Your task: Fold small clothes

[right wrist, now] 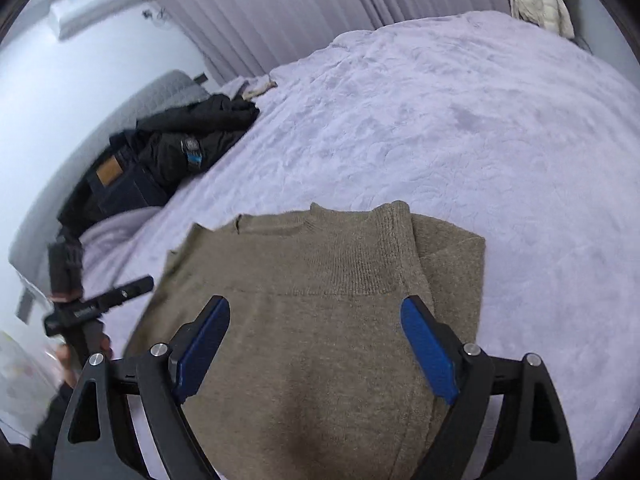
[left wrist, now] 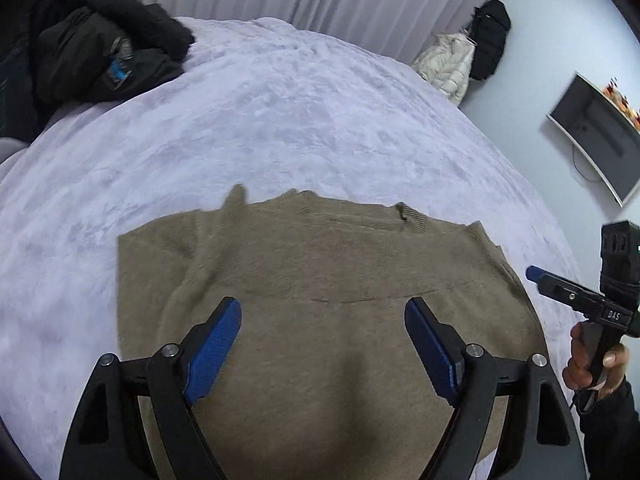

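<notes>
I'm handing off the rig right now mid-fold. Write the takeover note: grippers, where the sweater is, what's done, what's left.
Left gripper: open, holding nothing, above the sweater.
Right gripper: open, holding nothing, also above it.
Tan sweater: flat on the lavender bedspread, collar away from you. Both sides look folded in, giving a rough rectangle; a sleeve lies across the body at the right side.
Left to do: probably fold the rectangle end to end and smooth it.
Dark clothes pile lies at the bed's left edge, untouched.
</notes>
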`<state>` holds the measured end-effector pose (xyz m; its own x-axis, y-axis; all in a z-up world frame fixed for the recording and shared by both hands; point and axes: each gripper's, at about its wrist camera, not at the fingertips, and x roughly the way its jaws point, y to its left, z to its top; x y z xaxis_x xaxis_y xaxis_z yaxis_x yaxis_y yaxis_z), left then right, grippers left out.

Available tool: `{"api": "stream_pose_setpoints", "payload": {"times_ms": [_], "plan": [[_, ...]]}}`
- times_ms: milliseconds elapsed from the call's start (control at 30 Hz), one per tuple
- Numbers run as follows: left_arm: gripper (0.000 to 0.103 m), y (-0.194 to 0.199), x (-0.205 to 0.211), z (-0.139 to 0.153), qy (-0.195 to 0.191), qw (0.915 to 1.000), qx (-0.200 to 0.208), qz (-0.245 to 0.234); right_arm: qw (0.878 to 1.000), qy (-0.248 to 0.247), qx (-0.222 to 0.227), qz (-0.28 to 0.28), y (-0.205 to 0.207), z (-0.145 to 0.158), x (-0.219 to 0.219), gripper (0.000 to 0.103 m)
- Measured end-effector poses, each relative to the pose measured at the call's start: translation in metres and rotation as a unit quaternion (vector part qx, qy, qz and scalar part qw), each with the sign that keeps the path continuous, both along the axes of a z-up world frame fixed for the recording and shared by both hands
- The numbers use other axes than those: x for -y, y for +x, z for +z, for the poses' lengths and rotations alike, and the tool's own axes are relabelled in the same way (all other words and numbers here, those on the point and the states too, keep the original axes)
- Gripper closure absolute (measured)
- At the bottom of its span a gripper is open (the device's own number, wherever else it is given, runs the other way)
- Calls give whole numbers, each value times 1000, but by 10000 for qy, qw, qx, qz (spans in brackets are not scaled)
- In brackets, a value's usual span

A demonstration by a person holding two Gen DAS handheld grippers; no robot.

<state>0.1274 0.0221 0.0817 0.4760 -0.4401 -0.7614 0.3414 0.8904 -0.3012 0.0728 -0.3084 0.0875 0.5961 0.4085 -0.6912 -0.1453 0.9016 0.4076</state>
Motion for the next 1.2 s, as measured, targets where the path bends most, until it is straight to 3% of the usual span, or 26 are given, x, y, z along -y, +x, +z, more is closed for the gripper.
{"api": "stream_pose_setpoints", "payload": {"times_ms": [100,167,267,333,367,400,467,567,667,767,867,933,1000,1033,1067,1133,1200], "plan": [[18,30,29,-22,967,9950,-98,220,9986,-497,-162,40,23,-10,-27,13],[18,51,27,-39,1292,9897,-310,537,9944,-1010,-323,-14,45,-24,-42,13],[18,64,2,-54,1039,9911,-290,778,9838,-1746,-398,-51,62,-43,-42,13],[18,57,-11,-63,740,9946,-40,726,9824,-1786,-428,-337,65,-53,-23,13],[18,52,-15,-66,614,9954,93,734,9839,-1626,-487,-556,66,-58,-10,13],[18,49,-15,-66,585,9952,180,765,9904,-1069,-519,-711,65,-65,8,13],[12,52,-8,-66,763,9941,187,747,9951,-402,-322,-847,58,-69,25,13],[11,56,6,-57,1247,9896,89,712,9945,-521,-352,-833,57,-60,24,13],[11,31,5,-29,1565,9796,400,1198,9879,-962,-243,-1191,39,-31,15,13],[11,-14,1,-18,1058,9861,410,1211,9824,-1046,-159,-1539,4,-4,-1,6],[11,-53,12,-23,1051,9883,430,1013,9900,-747,118,-1190,-24,-1,-30,5],[11,-68,19,-33,1331,9856,453,943,9898,-974,132,-1030,-34,-9,-58,5],[11,-74,17,-46,1525,9831,336,956,9906,-1181,-156,-675,-36,-24,-83,5],[5,-76,10,-51,1499,9832,289,997,9894,-1320,-338,-501,-32,-33,-93,5],[0,-79,0,-53,1374,9844,275,1060,9846,-1653,-445,-364,-32,-41,-100,5],[0,-84,-23,-55,1003,9881,233,1144,9719,-2299,-205,-453,-42,-46,-100,5],[0,-92,-40,-59,668,9907,210,1165,9695,-2346,-130,-699,-53,-49,-81,5]]}}
